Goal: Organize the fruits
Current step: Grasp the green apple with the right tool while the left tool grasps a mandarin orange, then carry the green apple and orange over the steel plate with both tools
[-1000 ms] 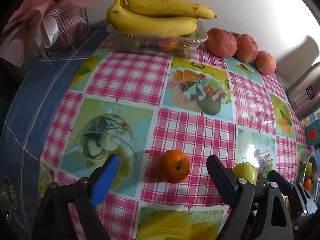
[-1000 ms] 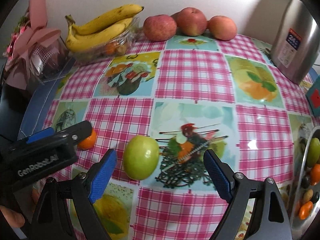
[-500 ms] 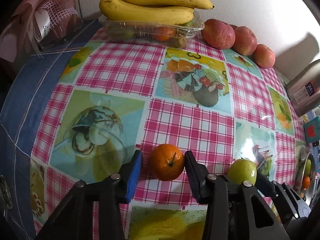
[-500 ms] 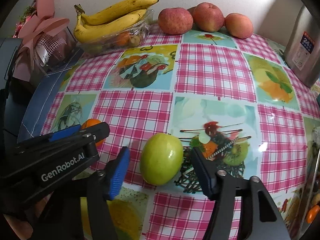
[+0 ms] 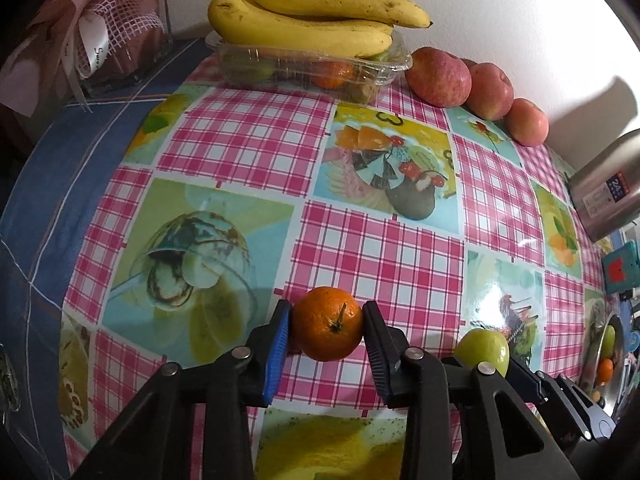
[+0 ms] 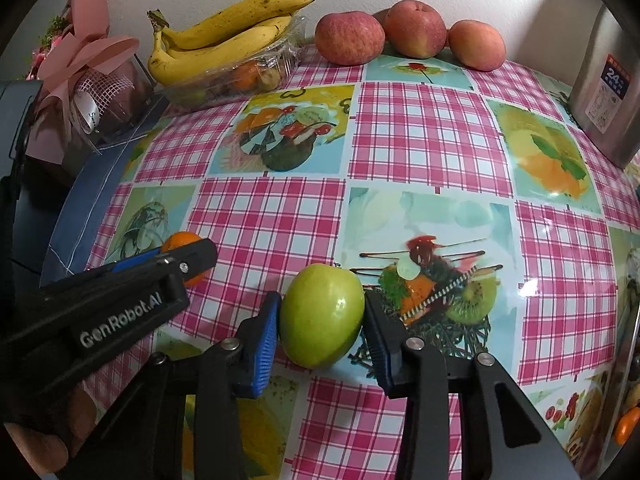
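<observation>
orange [image 5: 327,323] and green apple [image 6: 321,314] — each now pinched between formerly spread jaws

Orange [image 5: 327,323] between my left gripper's [image 5: 326,326] fingers; apple [image 6: 321,314] between right gripper's [image 6: 322,320]; bananas [image 5: 316,20] far ahead.

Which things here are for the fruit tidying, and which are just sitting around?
For the job: orange in the left gripper; green apple in the right gripper; bananas; red apples; plastic tray.

Just sitting there: metal flask; pink bow.
</observation>
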`<control>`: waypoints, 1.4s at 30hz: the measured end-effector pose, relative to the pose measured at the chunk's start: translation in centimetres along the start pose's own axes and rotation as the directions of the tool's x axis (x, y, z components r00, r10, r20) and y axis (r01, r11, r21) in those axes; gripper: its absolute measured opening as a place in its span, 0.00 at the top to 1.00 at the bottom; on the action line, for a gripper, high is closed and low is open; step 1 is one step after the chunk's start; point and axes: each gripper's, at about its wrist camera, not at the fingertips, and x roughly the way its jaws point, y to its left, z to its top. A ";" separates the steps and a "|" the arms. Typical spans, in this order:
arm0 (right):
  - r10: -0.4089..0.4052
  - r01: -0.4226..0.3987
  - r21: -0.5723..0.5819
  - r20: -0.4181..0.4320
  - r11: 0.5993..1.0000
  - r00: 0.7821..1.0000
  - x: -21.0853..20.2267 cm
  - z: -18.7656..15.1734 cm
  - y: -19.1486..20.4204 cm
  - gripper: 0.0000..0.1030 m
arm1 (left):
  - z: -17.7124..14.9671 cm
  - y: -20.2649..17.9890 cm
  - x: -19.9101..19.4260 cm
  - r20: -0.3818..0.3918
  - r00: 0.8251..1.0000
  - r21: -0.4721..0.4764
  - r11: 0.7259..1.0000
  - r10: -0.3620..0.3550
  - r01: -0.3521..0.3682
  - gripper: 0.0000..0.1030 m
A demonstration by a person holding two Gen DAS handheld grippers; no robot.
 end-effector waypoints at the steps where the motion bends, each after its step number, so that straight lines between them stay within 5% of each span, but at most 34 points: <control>1: 0.000 0.000 0.001 -0.001 1.000 1.000 -0.1 0.0 0.0 0.59 | 0.0 0.0 -0.1 0.000 1.000 0.001 1.000 -0.002 0.002 0.63; 20: -0.024 0.024 0.092 0.002 0.995 1.000 -5.3 -2.2 -3.6 0.59 | -2.6 -5.0 -5.0 0.026 0.999 0.076 0.996 0.038 -0.040 0.63; 33: -0.057 0.056 0.201 -0.002 0.978 0.998 -9.9 -5.8 -8.4 0.59 | -7.2 -11.4 -8.1 0.077 0.993 0.204 0.973 0.095 -0.109 0.63; 42: -0.057 0.046 0.247 0.040 0.968 0.998 -13.2 -8.1 -11.6 0.59 | -9.4 -14.1 -9.7 0.121 0.988 0.200 0.973 0.094 -0.117 0.63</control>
